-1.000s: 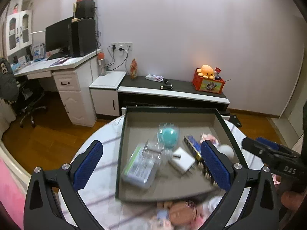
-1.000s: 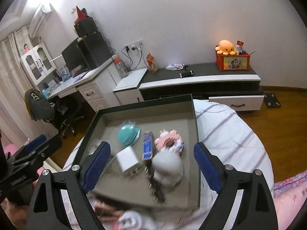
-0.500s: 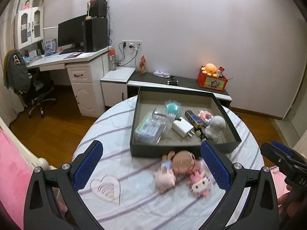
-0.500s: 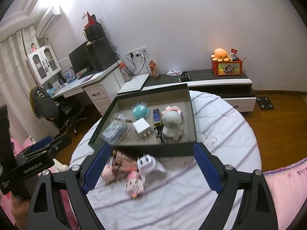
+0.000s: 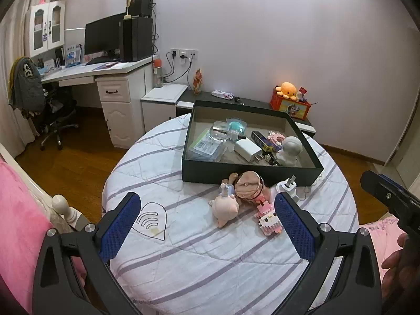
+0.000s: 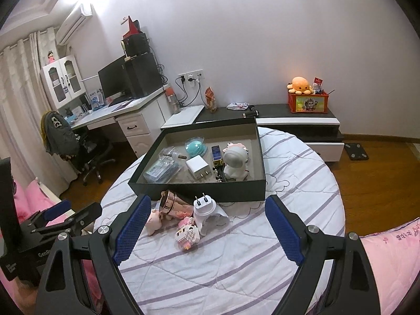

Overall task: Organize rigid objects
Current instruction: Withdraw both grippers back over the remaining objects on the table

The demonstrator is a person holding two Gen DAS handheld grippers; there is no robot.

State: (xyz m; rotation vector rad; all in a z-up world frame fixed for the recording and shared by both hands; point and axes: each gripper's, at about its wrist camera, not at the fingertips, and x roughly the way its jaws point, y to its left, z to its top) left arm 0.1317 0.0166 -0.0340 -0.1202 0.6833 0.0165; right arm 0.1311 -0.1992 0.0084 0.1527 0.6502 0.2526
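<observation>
Several rigid pieces already lie inside the dark shallow box: a white charger, a white astronaut figure, a teal round case, a clear plastic packet and a small blue box. Four or so things are left on the striped cover, all just in front of the box's near wall: a white plug adapter, a rose-gold cylinder, a pink block figure and a soft pink plush. By my reading, the sorting is past halfway. Fingers of the left gripper stand wide apart, holding and touching nothing, short of that cluster. The right gripper is likewise spread and empty, with the cluster beyond its tips.
</observation>
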